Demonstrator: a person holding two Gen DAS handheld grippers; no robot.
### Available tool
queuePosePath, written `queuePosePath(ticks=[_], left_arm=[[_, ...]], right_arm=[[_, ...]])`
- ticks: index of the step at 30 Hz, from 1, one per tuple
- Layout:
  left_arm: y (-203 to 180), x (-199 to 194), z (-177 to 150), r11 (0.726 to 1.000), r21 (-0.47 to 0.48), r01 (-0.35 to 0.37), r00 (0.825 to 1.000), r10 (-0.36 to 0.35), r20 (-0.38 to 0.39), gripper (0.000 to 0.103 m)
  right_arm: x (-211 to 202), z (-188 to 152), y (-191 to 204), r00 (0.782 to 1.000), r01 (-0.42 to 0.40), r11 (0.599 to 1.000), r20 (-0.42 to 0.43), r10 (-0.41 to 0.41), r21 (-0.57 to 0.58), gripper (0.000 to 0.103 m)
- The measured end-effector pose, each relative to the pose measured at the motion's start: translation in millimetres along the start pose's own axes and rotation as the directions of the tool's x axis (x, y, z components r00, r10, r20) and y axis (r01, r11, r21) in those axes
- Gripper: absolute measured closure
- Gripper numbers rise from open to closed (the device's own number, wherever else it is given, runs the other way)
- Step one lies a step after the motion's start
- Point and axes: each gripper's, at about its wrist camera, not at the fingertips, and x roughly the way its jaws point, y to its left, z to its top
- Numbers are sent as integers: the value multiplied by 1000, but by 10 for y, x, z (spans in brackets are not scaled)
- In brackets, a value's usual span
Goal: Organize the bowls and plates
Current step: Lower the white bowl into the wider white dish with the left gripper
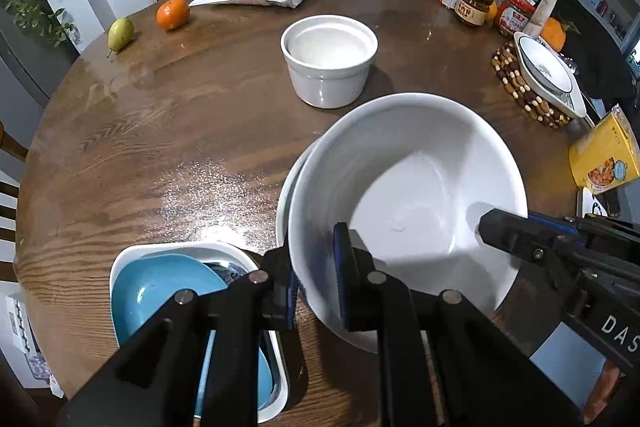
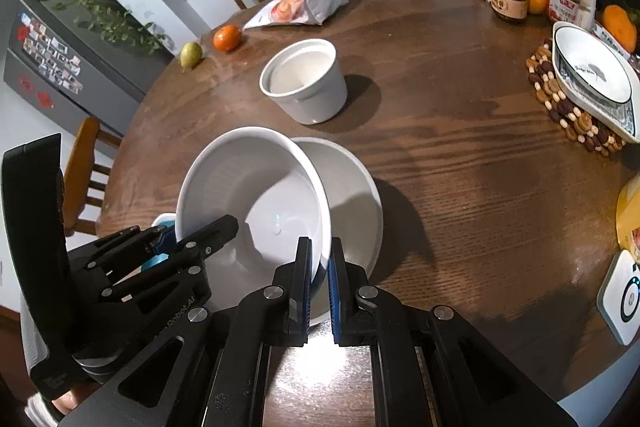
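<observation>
Both claws are clamped on one large white bowl: the left gripper pinches its near-left rim, and the right gripper pinches the rim on the opposite side. The bowl hangs tilted over a second white bowl that sits near the table's near edge, so nesting looks under way but not finished.

Going left to right across the table: a white tray at the near-left edge already holds a blue plate, which I judge sorted. A white ramekin stands alone toward the middle, untouched. At the right edge, a patterned bowl rests in a shallow dish on a beaded trivet, still apart from the rest. Those pieces seem left to gather.
</observation>
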Motion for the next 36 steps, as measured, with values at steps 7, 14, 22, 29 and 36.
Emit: queuePosePath(ticks=[7,14,22,29,36], left_arm=[[-15,86,-5,1000,9,5,1000,-5,-22,88],[-19,144,1,1000,17,4,999,-4,-38,88],[-35,159,10,1000,23,3,999,-2,-39,88],[-51,169,9,999,34,-2,999,3,-39,87],[-65,180,10,999,41,-6,999,8,-40,86]], right_arm=[[61,-22,-43,1000,12,1000,-17,-12,9,94],[117,-50,-39,999,19,1000,-37,-19,13,94],[128,-55,-32,999,25,1000,-38,-24,18,94],[132,-48,-30,999,28,999,-43,-27,20,94],[137,-52,-14,998,43,999,-42,-42,7,93]])
